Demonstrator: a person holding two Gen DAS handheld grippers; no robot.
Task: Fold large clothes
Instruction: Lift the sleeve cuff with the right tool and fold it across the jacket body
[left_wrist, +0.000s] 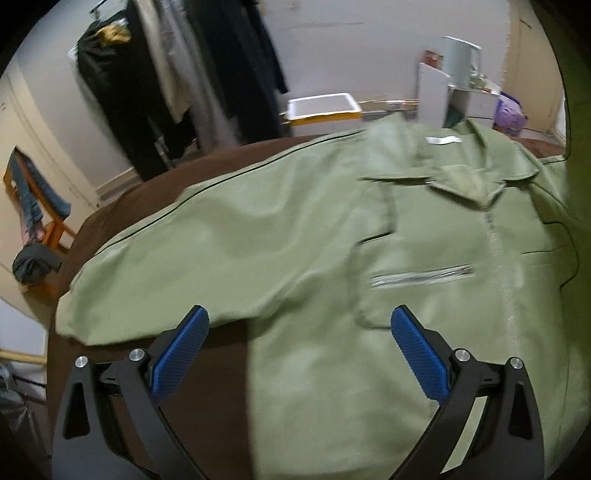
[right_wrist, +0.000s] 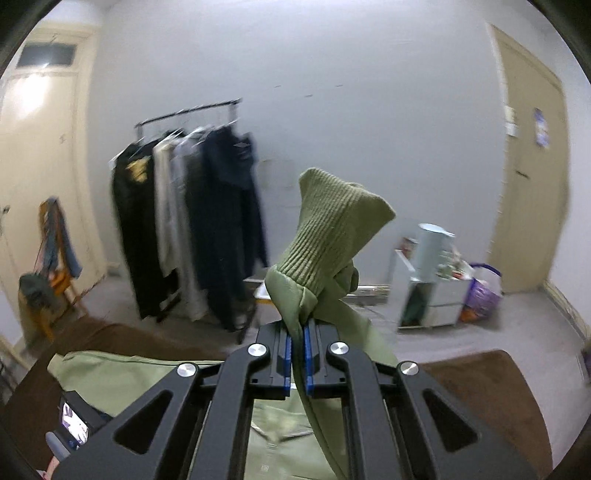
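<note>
A light green zip jacket (left_wrist: 295, 240) lies front up on a brown surface (left_wrist: 207, 173), collar at the far right and one sleeve stretched to the left. My left gripper (left_wrist: 299, 325) hovers open above the jacket's lower part, nothing between its blue pads (left_wrist: 184, 354). My right gripper (right_wrist: 297, 332) is shut on the jacket's other sleeve, pinched just below the ribbed cuff (right_wrist: 332, 232), which stands up in the air above the jaws. The rest of that sleeve (right_wrist: 325, 417) hangs down towards the jacket body (right_wrist: 122, 376).
A rack of dark and pale clothes (right_wrist: 192, 221) stands behind the brown surface. A chair with jeans (left_wrist: 33, 195) is at the left. A white and yellow box (left_wrist: 321, 109), a small white cabinet (right_wrist: 428, 291) and a purple bag (right_wrist: 480, 295) are by the far wall.
</note>
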